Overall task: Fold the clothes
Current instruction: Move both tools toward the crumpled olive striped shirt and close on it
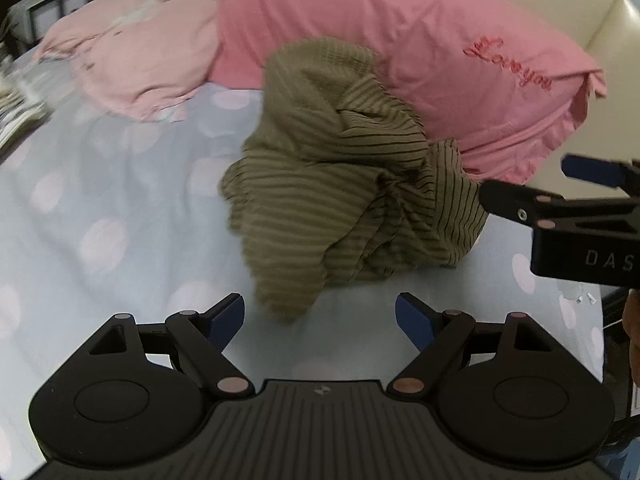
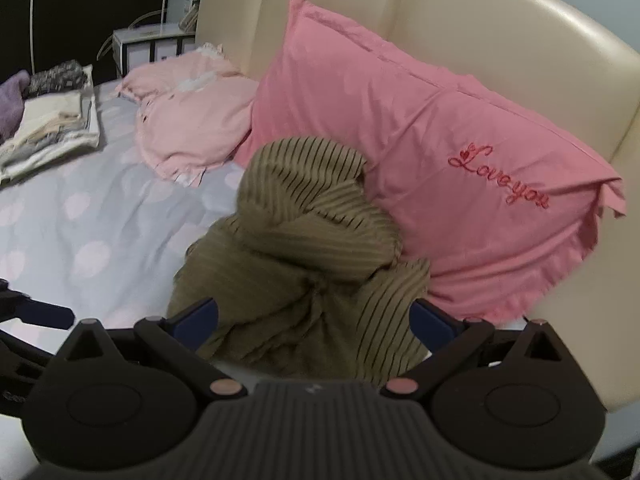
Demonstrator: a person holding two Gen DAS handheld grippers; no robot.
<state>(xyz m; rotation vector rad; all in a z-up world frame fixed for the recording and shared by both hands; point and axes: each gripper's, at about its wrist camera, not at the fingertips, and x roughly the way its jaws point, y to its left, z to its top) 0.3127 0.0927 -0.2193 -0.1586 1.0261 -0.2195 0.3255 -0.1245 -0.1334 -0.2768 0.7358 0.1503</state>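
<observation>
Each view looks forward from just behind its own gripper, low over the bed and angled slightly down toward the headboard; the left wrist view sits near the bed's foot side of the crumpled olive striped garment, the left gripper close before it; the right wrist view stands nearer, the right gripper with the garment between its fingers; both share the garment, the pink pillow, the paler pillow and the spotted sheet; each sees the other gripper at its edge
</observation>
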